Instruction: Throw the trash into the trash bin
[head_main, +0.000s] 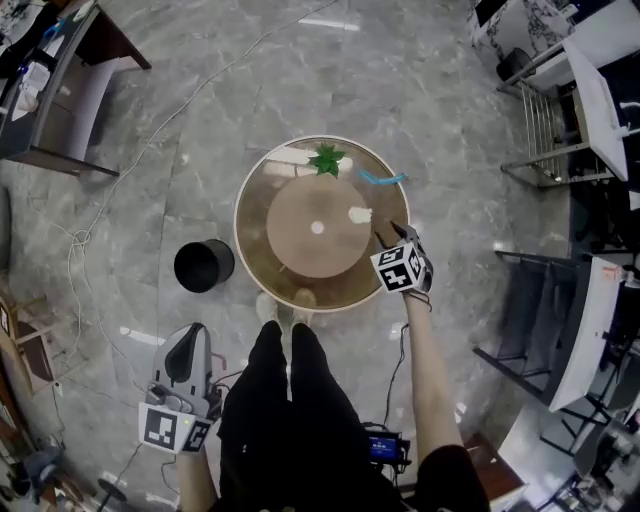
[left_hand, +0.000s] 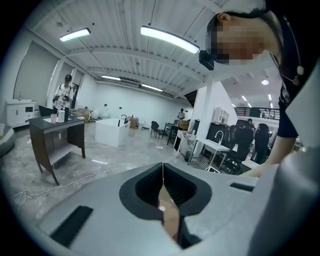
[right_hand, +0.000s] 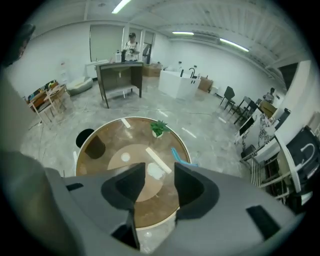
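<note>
— Checking right gripper (head_main: 390, 234) first: state?
— Jaws spread apart, gripping nothing. It hangs over the right-hand edge of the round desk (head_main: 258, 262), pointing down and inward.
— Trash?
— One white crumpled wad (head_main: 360, 214) on the desk, on the right side of the brown inner disc, just ahead of the right gripper's tips. In the right gripper view it shows in the gap between the two jaws, farther off, not touched.
— Anything else up there?
— A blue strip (head_main: 383, 179) near the far right rim, a small green plant (head_main: 326, 158) at the far edge, a tiny white dot (head_main: 317, 227) dead centre.
— Bin?
— The black trash bin (head_main: 204, 265) stands upright on the grey marble floor (head_main: 420, 90), mouth up. It's just beside the desk's left rim, on the opposite side from the wad.
— And left gripper (left_hand: 162, 169)?
— Low at the person's left side, well apart from the desk. Jaws clenched, tips meeting. Its view looks out across the room, not at the desk. A brownish patch shows low between the jaw bases, can't tell what.
— Person?
— Wearing black trousers (head_main: 290, 400), with light shoes (head_main: 275, 308) right at the near rim.
</note>
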